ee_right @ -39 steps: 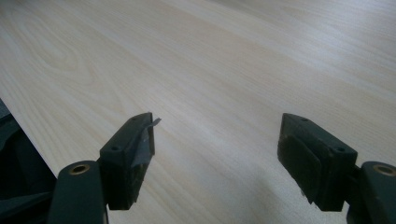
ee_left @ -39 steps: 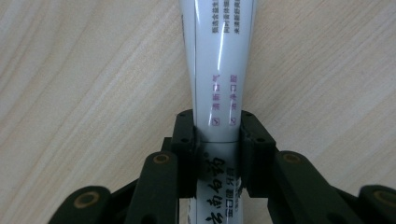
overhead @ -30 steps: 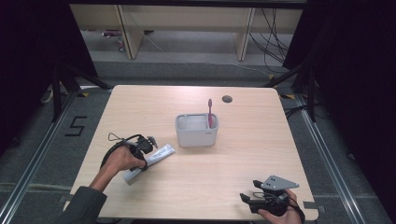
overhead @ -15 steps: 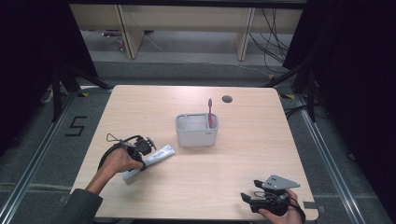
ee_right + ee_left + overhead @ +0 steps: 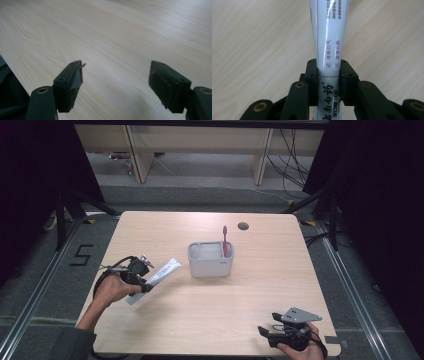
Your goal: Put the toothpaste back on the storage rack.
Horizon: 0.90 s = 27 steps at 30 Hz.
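A white toothpaste tube with printed lettering is clamped between the jaws of my left gripper at the table's left side. In the left gripper view the toothpaste tube runs up from between the jaws, above the wooden tabletop. A grey rectangular holder stands at the middle of the table with a pink toothbrush upright in its right end. My right gripper rests near the front right edge, its jaws wide apart with nothing between them; in the right gripper view the gripper faces bare wood.
The light wooden table has a round cable hole at its far side. Black frame legs and cables stand on the grey floor around it. The front left table edge lies close to my right gripper's jaws.
My left gripper has shifted slightly back and left with the tube in it. The right gripper has barely moved.
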{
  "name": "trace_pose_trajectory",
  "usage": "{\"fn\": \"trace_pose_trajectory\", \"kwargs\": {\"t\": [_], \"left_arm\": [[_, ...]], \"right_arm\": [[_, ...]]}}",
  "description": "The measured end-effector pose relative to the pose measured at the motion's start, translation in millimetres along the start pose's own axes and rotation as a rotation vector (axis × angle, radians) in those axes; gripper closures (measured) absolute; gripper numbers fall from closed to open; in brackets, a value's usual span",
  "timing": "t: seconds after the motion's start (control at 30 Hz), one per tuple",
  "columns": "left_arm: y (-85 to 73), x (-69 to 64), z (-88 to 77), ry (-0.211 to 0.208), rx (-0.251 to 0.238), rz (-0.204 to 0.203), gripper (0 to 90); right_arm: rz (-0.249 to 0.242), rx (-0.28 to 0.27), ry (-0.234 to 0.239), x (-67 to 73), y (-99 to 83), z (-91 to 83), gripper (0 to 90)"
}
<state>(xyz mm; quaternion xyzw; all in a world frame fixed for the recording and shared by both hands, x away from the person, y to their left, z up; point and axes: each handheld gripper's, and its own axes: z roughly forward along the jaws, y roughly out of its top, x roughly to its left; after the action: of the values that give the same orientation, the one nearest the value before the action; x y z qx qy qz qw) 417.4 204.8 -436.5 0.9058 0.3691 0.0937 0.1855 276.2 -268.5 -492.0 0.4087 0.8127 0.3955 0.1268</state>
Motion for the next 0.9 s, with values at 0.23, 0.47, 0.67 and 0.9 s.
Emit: {"fn": "trace_pose_trajectory", "kwargs": {"t": [0.23,0.47,0.67,0.9], "left_arm": [[1.4,11.5,-16.2,0.011,-0.209,-0.094,72.6],[4.5,17.1,-23.8,0.033,-0.328,-0.162,72.6],[10.1,18.6,-30.8,0.036,-0.393,-0.171,72.7],[22.5,14.8,-37.5,0.061,-0.549,-0.236,72.8]], "right_arm": [[0.0,0.001,0.0,0.0,-0.3,0.5,28.2],[0.016,0.006,0.001,0.5,-0.7,0.2,28.2],[-0.012,-0.006,-0.012,-2.2,-0.7,0.3,28.2],[-0.011,-0.01,-0.008,-2.6,-1.0,0.9,28.2]]}}
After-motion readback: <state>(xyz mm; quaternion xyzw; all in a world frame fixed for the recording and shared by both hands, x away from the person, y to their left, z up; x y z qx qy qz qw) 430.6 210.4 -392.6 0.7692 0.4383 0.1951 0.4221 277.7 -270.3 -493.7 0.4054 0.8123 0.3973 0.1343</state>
